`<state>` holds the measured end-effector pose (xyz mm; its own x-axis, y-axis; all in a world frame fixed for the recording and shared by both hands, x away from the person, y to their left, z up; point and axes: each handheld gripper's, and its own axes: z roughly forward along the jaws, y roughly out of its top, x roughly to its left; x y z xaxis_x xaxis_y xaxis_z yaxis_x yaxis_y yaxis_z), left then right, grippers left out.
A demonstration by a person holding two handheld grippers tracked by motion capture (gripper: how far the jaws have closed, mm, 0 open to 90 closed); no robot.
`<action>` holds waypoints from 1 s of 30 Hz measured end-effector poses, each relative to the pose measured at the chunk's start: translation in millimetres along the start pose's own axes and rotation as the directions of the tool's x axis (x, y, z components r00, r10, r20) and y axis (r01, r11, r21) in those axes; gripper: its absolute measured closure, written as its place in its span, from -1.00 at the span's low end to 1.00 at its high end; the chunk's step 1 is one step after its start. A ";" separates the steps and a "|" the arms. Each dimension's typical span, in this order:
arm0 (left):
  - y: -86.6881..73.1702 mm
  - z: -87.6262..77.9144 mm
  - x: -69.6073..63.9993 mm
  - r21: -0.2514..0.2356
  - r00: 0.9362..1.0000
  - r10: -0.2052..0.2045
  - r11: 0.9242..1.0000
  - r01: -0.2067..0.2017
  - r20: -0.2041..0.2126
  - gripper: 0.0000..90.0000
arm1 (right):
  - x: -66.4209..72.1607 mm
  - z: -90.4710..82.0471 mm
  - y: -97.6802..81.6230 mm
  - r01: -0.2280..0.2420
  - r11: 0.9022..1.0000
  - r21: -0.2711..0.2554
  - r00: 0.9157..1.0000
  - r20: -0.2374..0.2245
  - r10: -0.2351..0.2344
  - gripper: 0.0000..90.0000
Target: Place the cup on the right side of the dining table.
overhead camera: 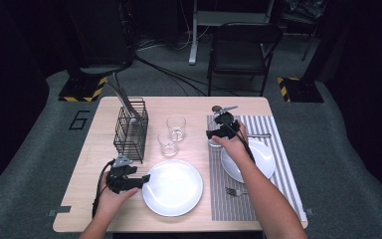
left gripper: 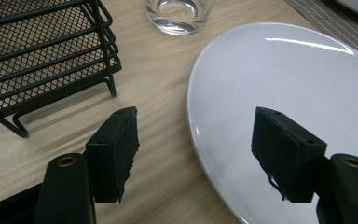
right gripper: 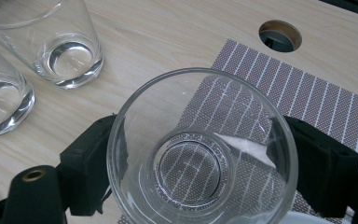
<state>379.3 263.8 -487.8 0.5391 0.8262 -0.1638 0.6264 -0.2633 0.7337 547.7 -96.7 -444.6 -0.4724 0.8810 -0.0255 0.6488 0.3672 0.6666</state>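
Observation:
My right gripper (overhead camera: 213, 135) is shut on a clear empty glass (overhead camera: 214, 143) at the left edge of the striped placemat (overhead camera: 273, 189). In the right gripper view both jaws of the gripper (right gripper: 198, 135) press the sides of the glass (right gripper: 191, 168), whose base is over the placemat (right gripper: 317, 102). My left gripper (overhead camera: 145, 179) is open at the left rim of a large white plate (overhead camera: 174, 186). In the left gripper view the gripper (left gripper: 193, 121) straddles that plate's (left gripper: 284, 70) rim, one jaw over the wood and one over the plate, with nothing gripped.
Two more glasses (overhead camera: 176, 127) (overhead camera: 167, 144) stand mid-table. A black wire rack (overhead camera: 131, 130) with utensils (overhead camera: 122, 97) stands at the left. A second plate (overhead camera: 261, 159), a fork (overhead camera: 236, 191) and a knife (overhead camera: 258, 135) lie on the placemat. A chair (overhead camera: 243, 50) stands beyond the table.

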 end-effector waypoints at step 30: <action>-0.2 0.1 -0.6 0.003 1.000 -0.003 1.000 0.003 -0.003 -0.30 | -6.2 8.2 -7.8 -0.038 0.999 0.013 0.999 0.013 0.038 -0.63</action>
<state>378.9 263.3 -487.9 0.5355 0.8284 -0.1643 0.6299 -0.2622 0.7311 550.4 -102.5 -455.8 -0.4398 0.8980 -0.0102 0.6741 0.3376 0.6570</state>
